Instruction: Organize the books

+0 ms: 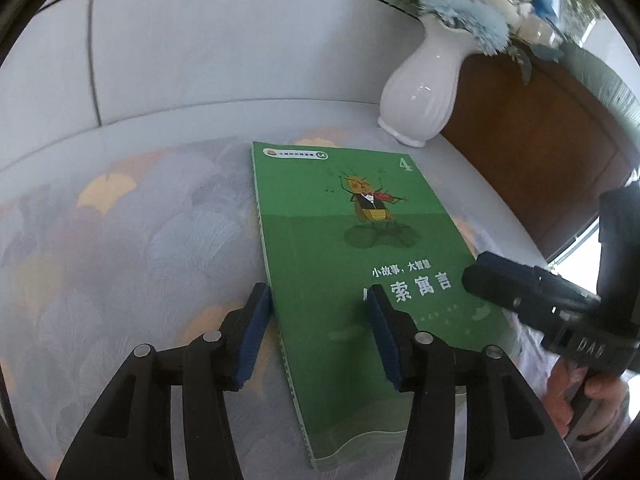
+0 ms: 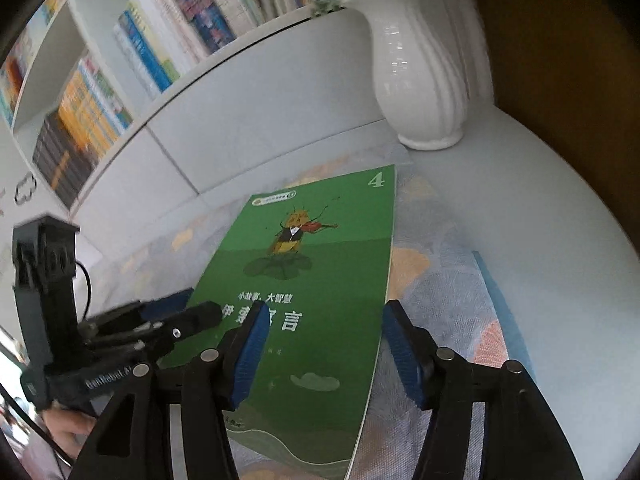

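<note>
Both grippers hover over the near end of the green book [image 1: 352, 248], which lies flat on the patterned cloth [image 1: 120, 240] in front of the white vase [image 1: 424, 84]. Left gripper [image 1: 316, 332] straddles its spine edge, right gripper [image 2: 324, 344] its page edge; both stand apart, gripping nothing. Pickup seems the step at hand; next, one gripper must close on an edge. Only the right view shows the shelved books [image 2: 160, 40] behind the vase.

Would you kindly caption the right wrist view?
Open right gripper straddling the green book's right edge beside a white vase.
</note>
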The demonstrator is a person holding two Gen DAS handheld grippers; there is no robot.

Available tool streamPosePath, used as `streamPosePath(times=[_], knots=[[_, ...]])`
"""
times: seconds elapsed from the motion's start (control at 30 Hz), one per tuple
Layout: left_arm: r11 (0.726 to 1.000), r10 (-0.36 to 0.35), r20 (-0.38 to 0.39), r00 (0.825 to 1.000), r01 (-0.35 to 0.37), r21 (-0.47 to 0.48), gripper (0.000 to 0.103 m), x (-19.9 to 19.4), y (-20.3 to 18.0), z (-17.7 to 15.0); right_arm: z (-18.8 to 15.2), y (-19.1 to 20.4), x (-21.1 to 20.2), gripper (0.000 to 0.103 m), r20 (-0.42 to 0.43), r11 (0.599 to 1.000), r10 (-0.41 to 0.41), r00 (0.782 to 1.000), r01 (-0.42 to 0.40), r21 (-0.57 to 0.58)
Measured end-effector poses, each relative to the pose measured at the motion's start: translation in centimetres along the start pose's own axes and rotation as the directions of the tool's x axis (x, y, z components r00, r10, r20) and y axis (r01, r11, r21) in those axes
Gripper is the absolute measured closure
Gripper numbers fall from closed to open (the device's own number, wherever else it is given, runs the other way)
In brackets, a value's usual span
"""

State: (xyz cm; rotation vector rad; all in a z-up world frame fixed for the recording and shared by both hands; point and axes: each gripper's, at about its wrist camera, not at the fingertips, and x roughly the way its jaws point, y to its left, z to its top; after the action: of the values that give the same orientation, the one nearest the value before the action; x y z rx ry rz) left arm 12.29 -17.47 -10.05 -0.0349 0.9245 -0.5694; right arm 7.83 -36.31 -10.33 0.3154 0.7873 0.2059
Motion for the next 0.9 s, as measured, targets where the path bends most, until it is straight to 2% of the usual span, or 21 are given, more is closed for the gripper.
streamPosePath(times=[0.33,0.47,0.73,0.9], knots=[[0.995,0.096,-0.031,0.995,-0.097,-0.019,0.058,-4.9,3.1,-3.4,-2.2,5.3,0.6,0.044,-0.079,0.992,0.040,0.996,-0.049,-0.112],[0.987,0.149,-0.047,0.988,-0.152,-0.050,0.058,-8.4,5.6,-5.9,-3.9,9.2,0.6,0.044,-0.117,0.982,0.070,0.991,-0.089,-0.167],[0.969,0.211,-0.054,0.976,-0.216,-0.119,0.058,-13.9,10.3,-11.7,-7.9,17.4,0.9,0.044,-0.193,0.949,0.106,0.975,-0.157,-0.272],[0.956,0.252,-0.056,0.966,-0.258,-0.139,0.058,-17.1,11.9,-15.1,-10.3,22.1,1.3,0.043,-0.228,0.920,0.083,0.970,-0.163,-0.357]])
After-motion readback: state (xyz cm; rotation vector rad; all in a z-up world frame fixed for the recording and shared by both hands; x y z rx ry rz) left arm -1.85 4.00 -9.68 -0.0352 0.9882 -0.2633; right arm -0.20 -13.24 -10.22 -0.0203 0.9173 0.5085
